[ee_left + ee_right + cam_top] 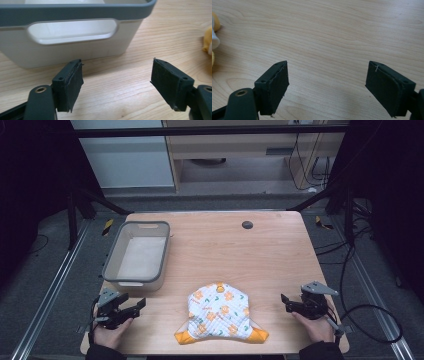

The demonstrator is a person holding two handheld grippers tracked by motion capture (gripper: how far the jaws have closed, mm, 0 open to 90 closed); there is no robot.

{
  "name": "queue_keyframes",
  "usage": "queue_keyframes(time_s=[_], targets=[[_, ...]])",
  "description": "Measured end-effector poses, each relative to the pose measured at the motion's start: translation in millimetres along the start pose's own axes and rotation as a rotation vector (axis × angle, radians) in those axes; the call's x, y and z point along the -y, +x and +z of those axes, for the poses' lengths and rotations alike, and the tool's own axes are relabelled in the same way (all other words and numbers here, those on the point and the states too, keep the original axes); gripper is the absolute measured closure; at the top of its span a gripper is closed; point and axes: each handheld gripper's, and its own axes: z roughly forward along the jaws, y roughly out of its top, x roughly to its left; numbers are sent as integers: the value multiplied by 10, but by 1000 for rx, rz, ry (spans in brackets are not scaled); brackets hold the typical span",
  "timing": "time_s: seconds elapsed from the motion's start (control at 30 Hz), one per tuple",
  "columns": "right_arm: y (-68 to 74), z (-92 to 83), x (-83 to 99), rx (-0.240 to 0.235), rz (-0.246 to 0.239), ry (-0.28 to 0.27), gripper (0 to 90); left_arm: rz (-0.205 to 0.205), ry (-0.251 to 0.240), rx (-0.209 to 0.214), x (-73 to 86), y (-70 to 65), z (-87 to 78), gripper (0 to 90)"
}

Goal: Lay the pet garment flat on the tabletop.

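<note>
Bin: grey-rimmed, pale plastic rectangular bin (136, 254) with cut-out handles, far left on my light wood-grain surface (260, 255); pale bare floor inside.
Garment: white cloth garment with orange flower print and orange corners (220, 314), crumpled near centre.
My left gripper (131, 307): jaws spread, empty, beside bin.
My right gripper (289, 302): jaws apart, empty, over bare wood.

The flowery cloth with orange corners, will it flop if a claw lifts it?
Probably. The flowery cloth lies flat and folded on the table, so it looks soft and should droop. It likely weighs little. Pushed, it would probably bunch up, not roll.
</note>
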Motion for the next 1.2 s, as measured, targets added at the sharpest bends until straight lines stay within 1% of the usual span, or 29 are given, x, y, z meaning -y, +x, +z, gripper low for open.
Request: queue_keyframes(time_s=[0.07,0.17,0.2,0.23,0.3,0.33,0.37,0.4,0.43,0.47,0.6,0.63,0.67,0.7,0.77,0.8,0.83,0.87,0.9,0.97,1.0,1.03,1.2], targets=[[3,-6,-2,-1,2,-6,190,3,4,4,-2,-16,-2,259],[33,-41,-6,-21,6,-16,201,10,-5,15,-6,-50,-30,267],[42,-48,-8,-26,-4,-22,204,9,-13,15,-9,-60,-46,270],[63,-62,-13,-40,5,-22,207,11,-18,20,-15,-65,-59,275],[89,-75,-28,-45,-8,-28,213,19,-29,18,-27,-76,-83,281],[111,-87,-54,-52,-19,-44,218,21,-33,18,-40,-86,-111,287],[111,-87,-54,-52,-19,-44,218,21,-33,18,-40,-86,-111,300],[127,-95,-68,-63,-15,-52,220,15,-40,17,-46,-93,-129,300],[141,-93,-80,-78,-15,-58,223,11,-46,28,-54,-100,-141,306],[156,-88,-91,-91,-24,-57,230,11,-46,29,-62,-111,-153,302],[200,-75,-133,-108,-51,-52,239,32,-55,30,-124,-154,-182,303],[206,-84,-155,-109,-48,-55,239,33,-57,35,-148,-161,-186,303],[208,-108,-208,-112,-47,-68,239,33,-62,38,-174,-169,-191,302],[208,-108,-208,-112,-47,-68,239,36,-67,41,-200,-177,-195,302],[213,-132,-271,-120,-39,-79,236,38,-72,50,-258,-197,-205,302],[212,-134,-304,-123,-44,-81,236,42,-79,50,-289,-210,-211,302],[218,-139,-338,-124,-46,-79,234,49,-91,57,-354,-231,-223,302],[225,-145,-401,-121,-56,-81,233,49,-91,57,-354,-231,-223,300],[225,-145,-401,-121,-56,-81,233,56,-103,55,-407,-244,-234,300],[239,-158,-484,-121,-52,-88,230,54,-126,61,-503,-264,-246,301],[254,-163,-557,-121,-57,-98,228,57,-143,72,-604,-294,-246,300],[254,-163,-557,-121,-57,-98,228,57,-143,72,-604,-294,-246,300],[317,-146,-720,-131,-54,-119,228,77,-167,93,-805,-402,-211,301]])
